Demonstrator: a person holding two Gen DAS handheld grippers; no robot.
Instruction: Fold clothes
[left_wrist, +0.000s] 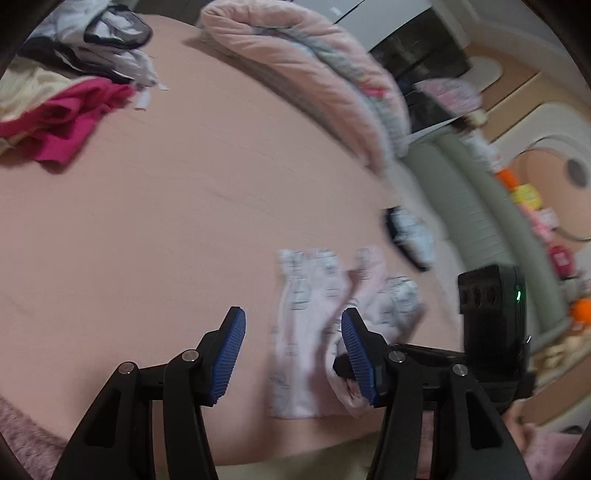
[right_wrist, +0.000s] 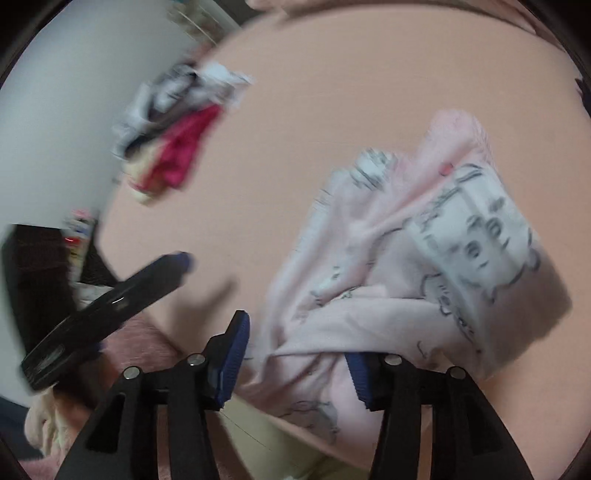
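Under me spreads a peach bed sheet (left_wrist: 177, 192), smooth and bare across its middle. Along its far edge a rolled pink quilt (left_wrist: 295, 62) lies with a grey layer tucked in it. Past the bed's side I see a grey-green padded bumper (left_wrist: 476, 206), and beyond it a blurred row of small colourful toys (left_wrist: 528, 199) on a tan and cream floor mat (left_wrist: 554, 122). A pale wall (right_wrist: 66, 122) stands on my other side.

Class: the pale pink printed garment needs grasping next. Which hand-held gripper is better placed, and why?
Probably the right hand-held gripper: its open jaws already straddle the pale pink printed garment. The left hand-held gripper mostly faces bare pink bedsheet.
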